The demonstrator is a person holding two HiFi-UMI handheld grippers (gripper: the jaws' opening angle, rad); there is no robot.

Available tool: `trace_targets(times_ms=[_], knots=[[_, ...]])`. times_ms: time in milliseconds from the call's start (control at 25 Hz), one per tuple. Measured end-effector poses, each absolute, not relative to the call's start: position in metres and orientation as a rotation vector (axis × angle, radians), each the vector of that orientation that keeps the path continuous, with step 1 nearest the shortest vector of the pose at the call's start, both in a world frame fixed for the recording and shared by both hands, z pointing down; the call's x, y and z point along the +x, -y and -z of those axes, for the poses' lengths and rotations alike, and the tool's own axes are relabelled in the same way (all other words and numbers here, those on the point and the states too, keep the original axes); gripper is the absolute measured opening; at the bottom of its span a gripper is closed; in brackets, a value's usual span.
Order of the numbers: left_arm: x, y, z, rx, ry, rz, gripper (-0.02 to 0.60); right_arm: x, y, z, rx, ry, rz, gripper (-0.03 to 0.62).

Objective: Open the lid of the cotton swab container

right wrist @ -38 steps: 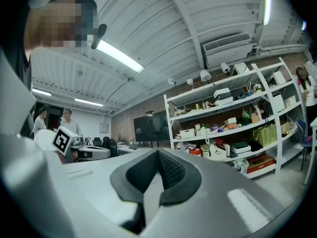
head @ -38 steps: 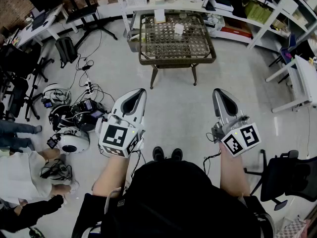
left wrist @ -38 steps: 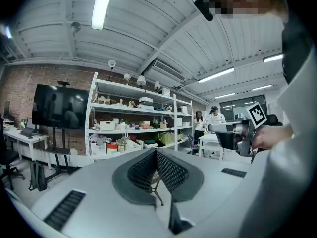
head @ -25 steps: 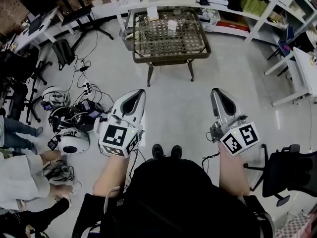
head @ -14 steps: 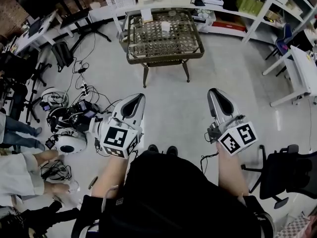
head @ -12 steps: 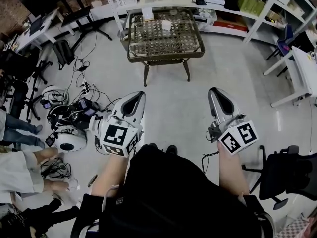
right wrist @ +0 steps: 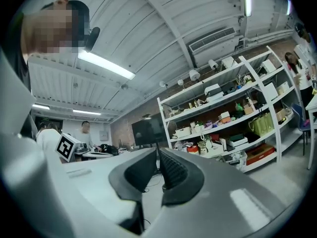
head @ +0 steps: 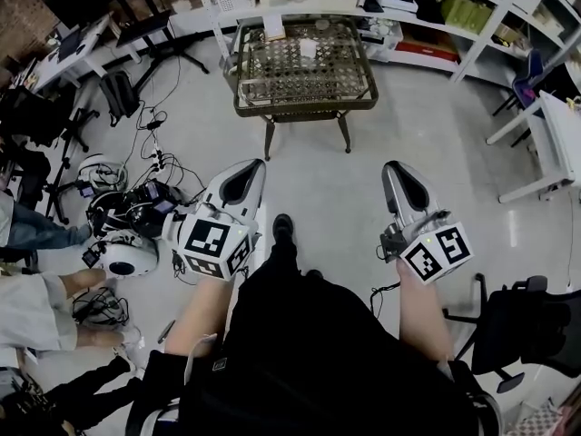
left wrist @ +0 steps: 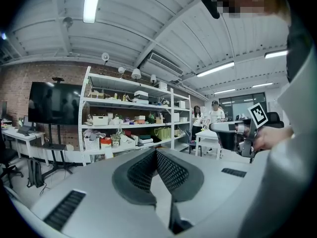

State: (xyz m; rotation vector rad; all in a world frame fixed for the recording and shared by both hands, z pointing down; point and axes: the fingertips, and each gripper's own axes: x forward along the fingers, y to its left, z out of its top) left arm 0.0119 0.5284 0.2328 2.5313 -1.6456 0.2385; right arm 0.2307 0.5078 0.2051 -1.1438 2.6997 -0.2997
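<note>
A small white container (head: 309, 48) stands on the glass top of a wicker table (head: 304, 109), far ahead across the floor in the head view; I cannot make out its lid. My left gripper (head: 249, 165) and right gripper (head: 393, 166) are held side by side at waist height, pointing toward the table and well short of it. In the left gripper view the left gripper (left wrist: 155, 151) has its pads together with nothing between them. In the right gripper view the right gripper (right wrist: 157, 152) looks shut too, and empty.
Shelving (head: 272, 3) full of boxes runs behind the table. Cables and round devices (head: 136, 216) lie on the floor at left, near people (head: 36, 307). An office chair (head: 526, 321) and a white desk (head: 558, 143) stand at right. My own shoe (head: 282, 227) is forward.
The view has swayed as I walk; one foot has now stepped forward between the grippers. Both grippers keep their pose. The people at left have shifted.
</note>
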Motion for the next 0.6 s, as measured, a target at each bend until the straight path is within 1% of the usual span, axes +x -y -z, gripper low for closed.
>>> trace_targets(times_ms=[240, 600], knots=[[-0.003, -0.491, -0.241, 2.524, 1.646, -0.194, 0.003, 0.215, -0.476, -0.212, -1.142, -2.727, 0.295, 0.032], [-0.059, -0.399, -0.242, 2.533, 1.633, -0.170, 0.003, 0.160, -0.387, -0.215, -1.171, -2.761, 0.303, 0.032]])
